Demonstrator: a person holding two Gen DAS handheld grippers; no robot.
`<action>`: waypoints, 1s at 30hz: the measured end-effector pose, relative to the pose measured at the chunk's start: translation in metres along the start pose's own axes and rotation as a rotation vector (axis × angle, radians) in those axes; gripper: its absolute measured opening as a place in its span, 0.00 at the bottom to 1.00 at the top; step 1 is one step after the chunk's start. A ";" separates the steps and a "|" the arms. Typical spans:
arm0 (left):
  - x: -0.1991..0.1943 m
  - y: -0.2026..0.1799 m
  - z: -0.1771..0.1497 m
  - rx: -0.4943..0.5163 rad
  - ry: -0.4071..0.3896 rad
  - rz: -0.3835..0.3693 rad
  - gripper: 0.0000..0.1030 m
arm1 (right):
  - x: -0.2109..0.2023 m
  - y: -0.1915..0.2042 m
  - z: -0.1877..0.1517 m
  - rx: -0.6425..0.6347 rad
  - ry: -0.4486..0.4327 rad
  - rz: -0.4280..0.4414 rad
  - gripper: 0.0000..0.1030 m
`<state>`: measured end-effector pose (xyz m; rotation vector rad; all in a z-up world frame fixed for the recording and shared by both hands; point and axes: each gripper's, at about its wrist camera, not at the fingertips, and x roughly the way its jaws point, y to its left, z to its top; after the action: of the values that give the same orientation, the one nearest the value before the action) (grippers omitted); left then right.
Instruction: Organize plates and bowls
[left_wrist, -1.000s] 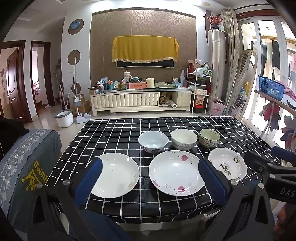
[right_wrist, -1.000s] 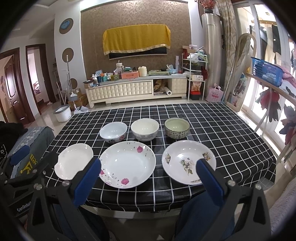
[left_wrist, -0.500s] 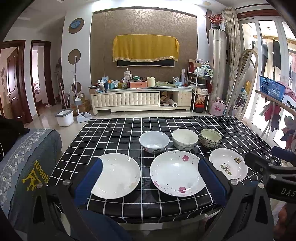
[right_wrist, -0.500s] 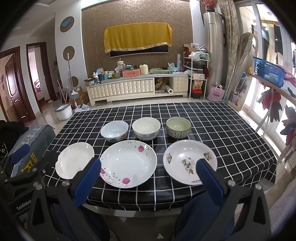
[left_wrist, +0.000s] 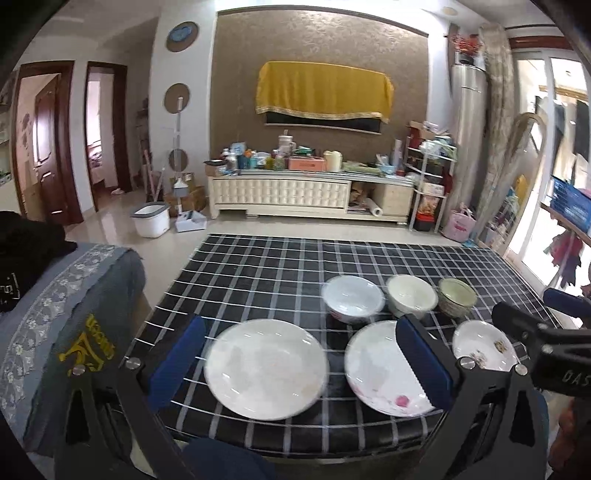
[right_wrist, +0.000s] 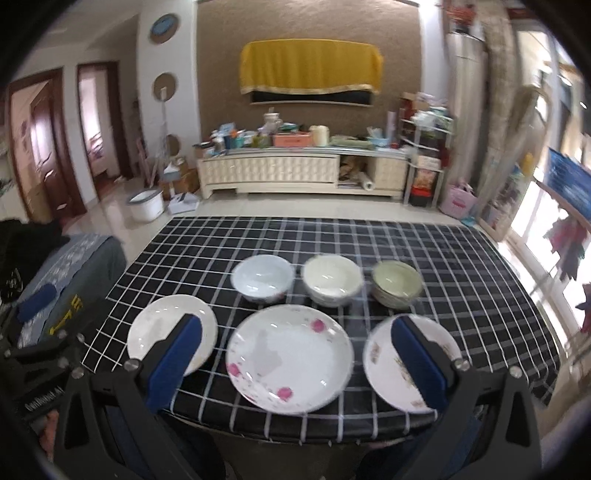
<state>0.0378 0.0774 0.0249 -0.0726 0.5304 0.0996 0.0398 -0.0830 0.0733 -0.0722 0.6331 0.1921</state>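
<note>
Three plates lie in a row near the table's front edge: a plain white plate (left_wrist: 266, 369) (right_wrist: 162, 332) on the left, a pink-flowered plate (right_wrist: 290, 358) (left_wrist: 376, 369) in the middle, a brown-patterned plate (right_wrist: 402, 354) (left_wrist: 484, 345) on the right. Behind them stand a pale blue bowl (right_wrist: 263, 277) (left_wrist: 352, 298), a cream bowl (right_wrist: 331, 279) (left_wrist: 410, 296) and a green bowl (right_wrist: 397, 283) (left_wrist: 457, 295). My left gripper (left_wrist: 306, 365) is open and empty, above the white plate. My right gripper (right_wrist: 295, 363) is open and empty, above the flowered plate.
The table wears a black checked cloth (right_wrist: 332, 236). A chair with a grey cover (left_wrist: 74, 325) stands at its left. A TV cabinet (left_wrist: 295, 192) and a white bucket (left_wrist: 151, 219) are beyond. A clothes rack (right_wrist: 569, 221) is at the right.
Both grippers have swung left, the left one from the flowered plate toward the white plate. The views are blurred by motion. Plates and bowls have not moved.
</note>
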 end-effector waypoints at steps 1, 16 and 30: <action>0.002 0.006 0.003 0.002 -0.001 0.013 0.99 | 0.005 0.008 0.005 -0.013 -0.016 0.012 1.00; 0.091 0.091 0.007 -0.081 0.210 0.099 0.99 | 0.114 0.082 0.030 -0.119 0.146 0.231 1.00; 0.192 0.118 -0.064 -0.147 0.497 0.076 0.66 | 0.221 0.117 -0.028 -0.222 0.442 0.250 0.76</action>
<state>0.1565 0.2034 -0.1328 -0.2242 1.0225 0.1967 0.1743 0.0625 -0.0819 -0.2542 1.0602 0.4967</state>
